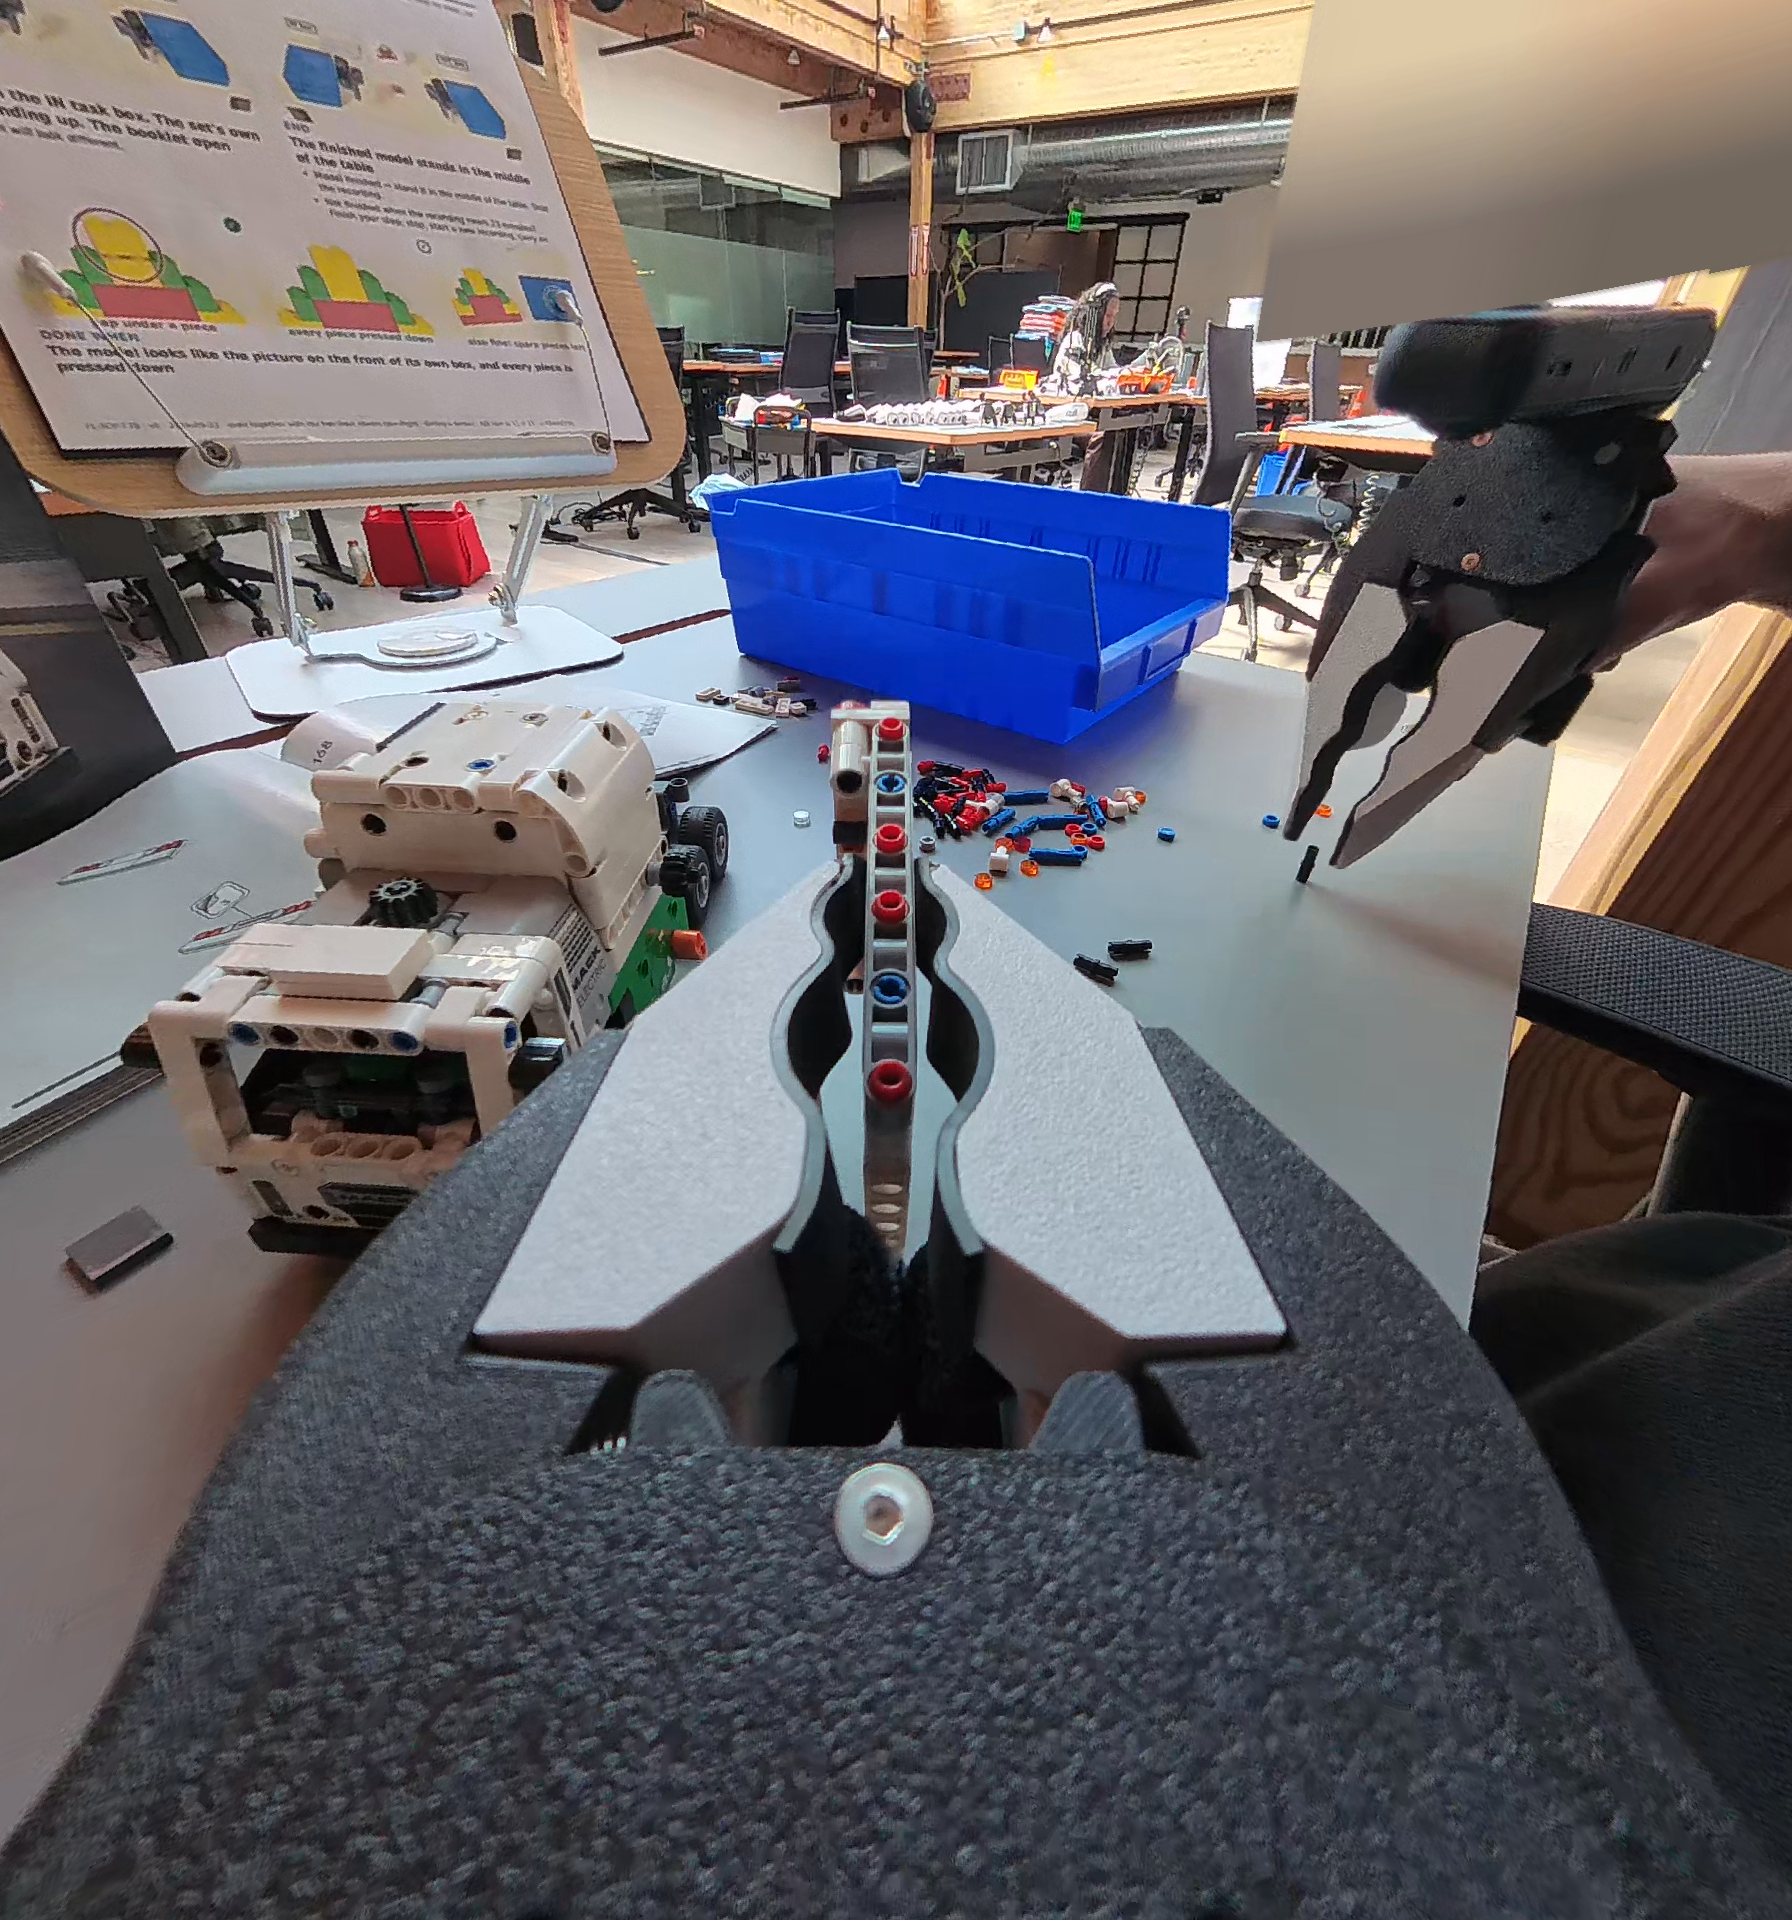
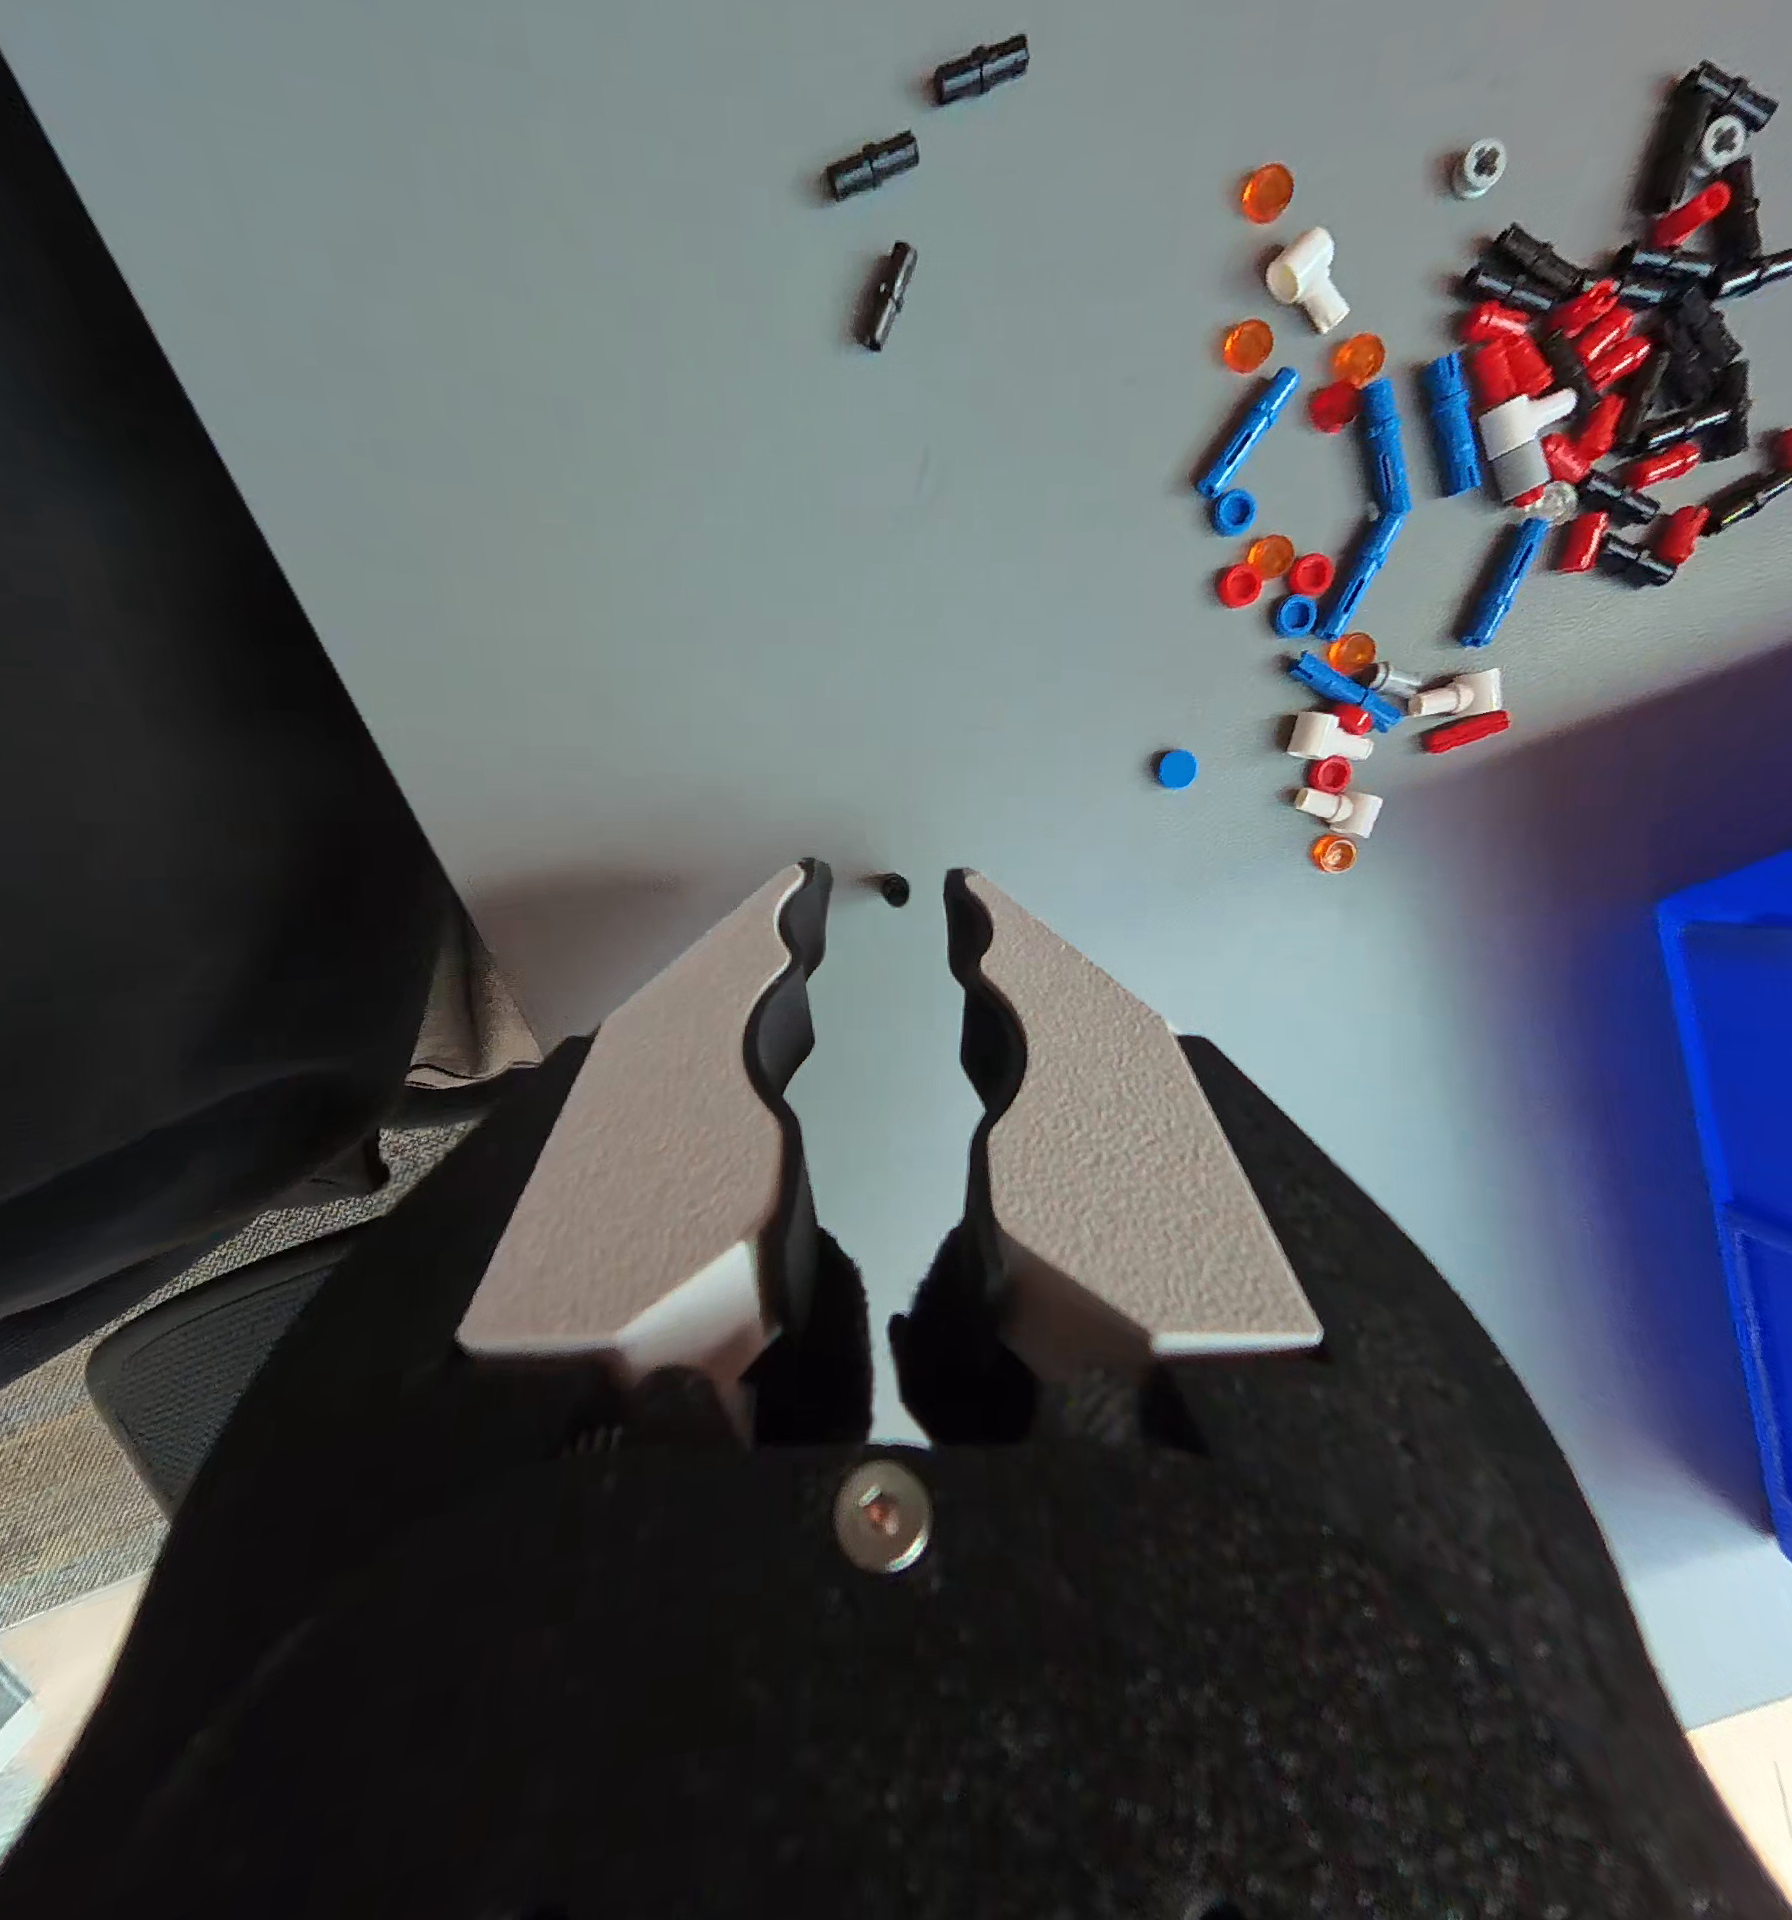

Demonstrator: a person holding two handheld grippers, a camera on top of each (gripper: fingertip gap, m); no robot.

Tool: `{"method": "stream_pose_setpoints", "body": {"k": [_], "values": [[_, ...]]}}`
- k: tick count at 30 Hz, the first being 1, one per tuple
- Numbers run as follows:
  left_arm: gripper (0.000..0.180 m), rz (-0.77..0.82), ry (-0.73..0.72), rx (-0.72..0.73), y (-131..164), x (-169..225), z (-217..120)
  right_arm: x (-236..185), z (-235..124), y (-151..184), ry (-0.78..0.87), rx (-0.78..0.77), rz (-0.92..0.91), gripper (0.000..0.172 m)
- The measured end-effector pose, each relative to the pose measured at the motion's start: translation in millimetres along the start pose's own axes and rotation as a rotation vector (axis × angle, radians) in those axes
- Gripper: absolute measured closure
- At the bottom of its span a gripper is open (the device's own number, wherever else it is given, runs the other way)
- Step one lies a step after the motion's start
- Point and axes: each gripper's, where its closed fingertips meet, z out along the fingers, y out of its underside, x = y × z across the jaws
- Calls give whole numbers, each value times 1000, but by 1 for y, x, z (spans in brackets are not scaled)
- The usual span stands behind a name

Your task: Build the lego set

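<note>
Gripping a long grey beam point(image 1: 889, 997) studded with red and blue pins, the left gripper point(image 1: 887, 883) has its jaws drawn in against the beam's two sides, the beam running forward between the fingers and projecting past the tips; a white piece point(image 1: 850, 764) is attached at its far end. Beside it to the left stands a white truck model point(image 1: 424, 935), partly built, on open instruction sheets point(image 1: 61, 914). Beyond lies a scatter of small parts point(image 1: 1017, 805), red, blue, black, white and orange, on the grey table point(image 1: 1287, 1039), with a blue bin point(image 1: 965, 592) behind them. A printed sheet on a wooden stand point(image 1: 279, 239) rises at the far left.

The right gripper point(image 2: 887, 883) is held by a hand point(image 1: 1723, 561) and tilted steeply down over the table near its right edge. Its jaws stand apart and hold nothing. A small black pin point(image 2: 892, 888) stands on end on the table between the fingertips, with clear space on both sides; neither pad touches it. Three more black pins point(image 2: 871, 166) lie loose farther out, well apart from the tips. The parts scatter lies off to the right in this view, and the bin's corner shows at the right edge
</note>
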Motion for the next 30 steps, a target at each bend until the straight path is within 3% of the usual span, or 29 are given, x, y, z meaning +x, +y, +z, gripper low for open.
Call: {"method": "stream_pose_setpoints", "body": {"k": [1, 22, 26, 30], "values": [[174, 1, 0, -2, 0, 0, 0, 1, 2, 3, -4, -19, 0, 153], [174, -3, -1, 0, 0, 0, 0, 0, 10, 6, -24, -73, -38, 168], [174, -7, -2, 9, -1, -1, -1, 2, -6, -34, 34, 102, -85, 168], [174, -55, 43, 49, -6, 2, -3, 0, -20, -99, 65, 438, -100, 168]]}}
